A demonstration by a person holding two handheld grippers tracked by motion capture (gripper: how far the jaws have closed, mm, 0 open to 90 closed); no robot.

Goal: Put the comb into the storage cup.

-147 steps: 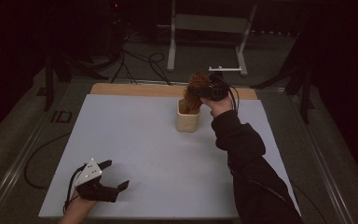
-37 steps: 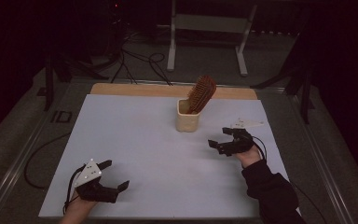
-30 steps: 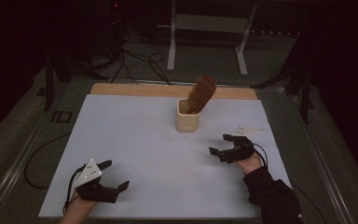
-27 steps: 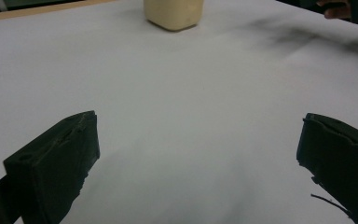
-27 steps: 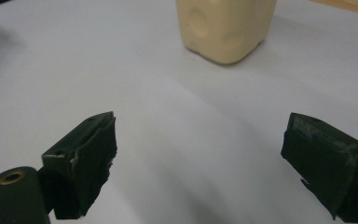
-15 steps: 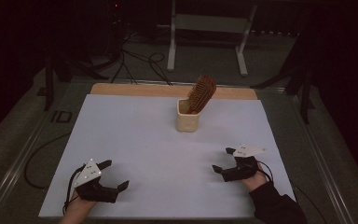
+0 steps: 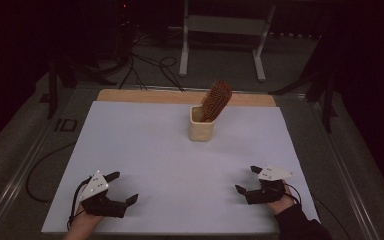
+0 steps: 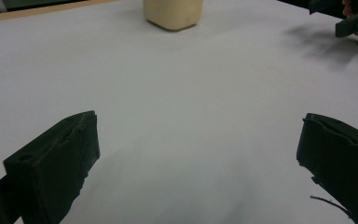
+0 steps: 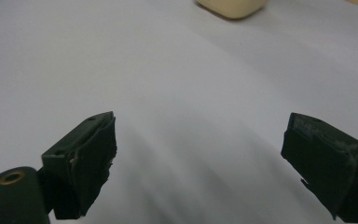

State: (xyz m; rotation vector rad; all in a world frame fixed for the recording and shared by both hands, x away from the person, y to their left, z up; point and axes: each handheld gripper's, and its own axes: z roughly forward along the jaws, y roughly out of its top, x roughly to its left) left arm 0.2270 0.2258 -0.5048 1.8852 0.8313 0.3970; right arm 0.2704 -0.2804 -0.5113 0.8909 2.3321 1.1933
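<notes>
Fingers of both the left gripper [image 7: 121, 188] and right gripper [image 7: 246, 180] rest spread and empty on the near worktop [image 7: 145, 150], seemingly parked, since the brush [image 7: 216, 100] stands in the cup [image 7: 201, 128].

a table with a white top [image 7: 155, 150] and a wooden strip along its far edge [image 7: 145, 96]. a cream cup [image 7: 201, 129] stands on it toward the far middle; both grippers rest near the front corners.
</notes>
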